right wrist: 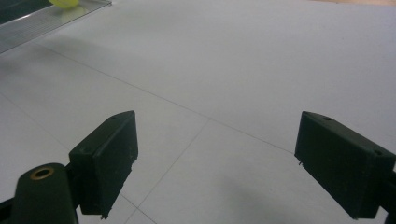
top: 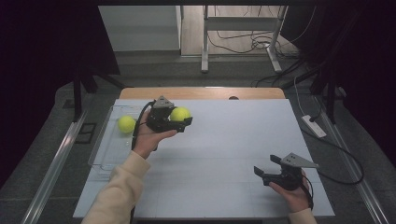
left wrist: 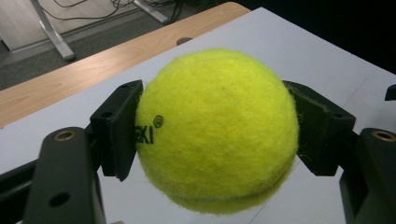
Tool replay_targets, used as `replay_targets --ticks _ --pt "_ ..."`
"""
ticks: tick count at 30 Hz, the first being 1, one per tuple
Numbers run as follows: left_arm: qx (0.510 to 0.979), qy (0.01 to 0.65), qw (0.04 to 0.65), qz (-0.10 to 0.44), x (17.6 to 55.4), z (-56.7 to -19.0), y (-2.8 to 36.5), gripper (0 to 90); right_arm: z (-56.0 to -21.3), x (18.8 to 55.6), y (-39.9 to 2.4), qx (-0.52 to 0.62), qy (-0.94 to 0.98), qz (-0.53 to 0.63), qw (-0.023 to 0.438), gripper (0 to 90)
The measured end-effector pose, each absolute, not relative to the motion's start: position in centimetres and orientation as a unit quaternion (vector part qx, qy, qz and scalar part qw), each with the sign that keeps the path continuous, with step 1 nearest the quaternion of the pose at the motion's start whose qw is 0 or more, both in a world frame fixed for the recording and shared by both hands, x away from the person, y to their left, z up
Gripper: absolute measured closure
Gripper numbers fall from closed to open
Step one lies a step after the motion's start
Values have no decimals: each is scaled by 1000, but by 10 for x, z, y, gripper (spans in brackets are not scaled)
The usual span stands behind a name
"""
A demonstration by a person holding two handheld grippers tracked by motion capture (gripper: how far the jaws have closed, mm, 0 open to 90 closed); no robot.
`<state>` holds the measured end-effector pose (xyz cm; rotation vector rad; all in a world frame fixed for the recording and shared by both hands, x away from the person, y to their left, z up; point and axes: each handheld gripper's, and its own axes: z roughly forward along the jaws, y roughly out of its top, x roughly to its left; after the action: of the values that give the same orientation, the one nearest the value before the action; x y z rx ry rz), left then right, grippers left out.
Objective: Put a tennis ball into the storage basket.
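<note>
Since my left gripper pinches the light, fuzzy, springy tennis ball at three and nine o'clock across its middle, it should hold, while my right gripper gapes empty.

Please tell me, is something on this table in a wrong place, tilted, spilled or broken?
Nothing stands out. The left gripper holds one tennis ball squarely between its pads, above the white table. A second ball lies in the clear tray at the table's left edge. The right gripper is open, holding nothing.
</note>
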<state>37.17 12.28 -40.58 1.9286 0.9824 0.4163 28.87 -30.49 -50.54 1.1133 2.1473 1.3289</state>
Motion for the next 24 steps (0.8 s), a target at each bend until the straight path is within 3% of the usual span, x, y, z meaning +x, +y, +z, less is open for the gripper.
replay_targets --ticks 24 --pt "766 422 449 182 367 -407 150 268 -508 289 -305 397 766 470 187 133"
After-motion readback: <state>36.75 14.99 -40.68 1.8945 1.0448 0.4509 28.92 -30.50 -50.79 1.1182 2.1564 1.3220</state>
